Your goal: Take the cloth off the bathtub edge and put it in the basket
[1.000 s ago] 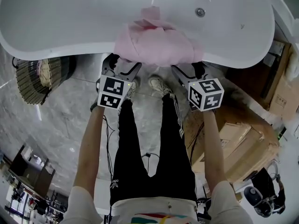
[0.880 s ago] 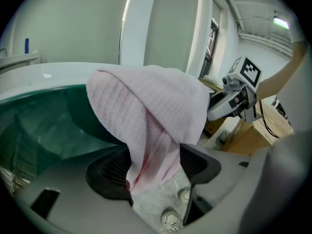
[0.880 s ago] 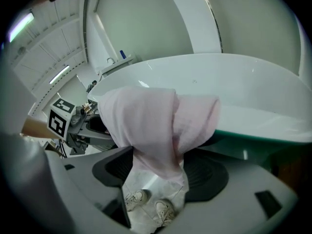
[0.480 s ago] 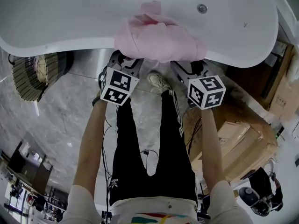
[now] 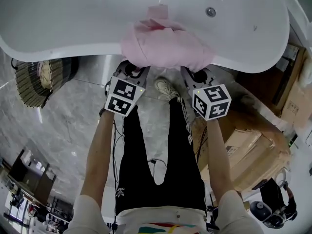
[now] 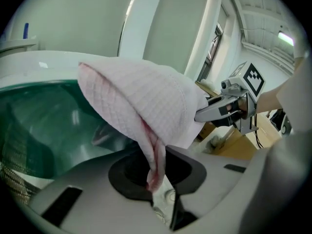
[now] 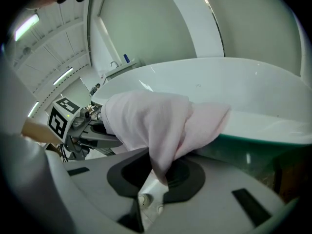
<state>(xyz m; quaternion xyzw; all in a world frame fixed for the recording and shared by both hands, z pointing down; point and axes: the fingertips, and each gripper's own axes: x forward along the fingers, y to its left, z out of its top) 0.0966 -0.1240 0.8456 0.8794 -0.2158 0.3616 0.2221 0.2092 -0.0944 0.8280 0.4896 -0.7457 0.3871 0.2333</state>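
Left gripper (image 6: 157, 182): jaws just closed in, now narrow, pinching a hanging fold of the pale pink waffle-textured cloth (image 6: 141, 99) at its left end. Right gripper (image 7: 157, 179): same, jaws just closed in, narrow, clamped on a drooping corner at the cloth's right end. Both grippers slant downward from the near side of the tub, side by side, one at each end of the cloth.

Cloth is bunched and draped over the near edge of the white oval bathtub (image 5: 73, 45). Part of it hangs outside the rim and a flap lies inside the tub. It is not lifted and rests on the rim.

Round woven wicker basket (image 5: 29, 84) sits on the grey marble floor (image 5: 63, 130) off to the left, just beside the tub's outer wall, with something pale inside. Brown cardboard boxes (image 5: 251, 150) are on the floor to the right.
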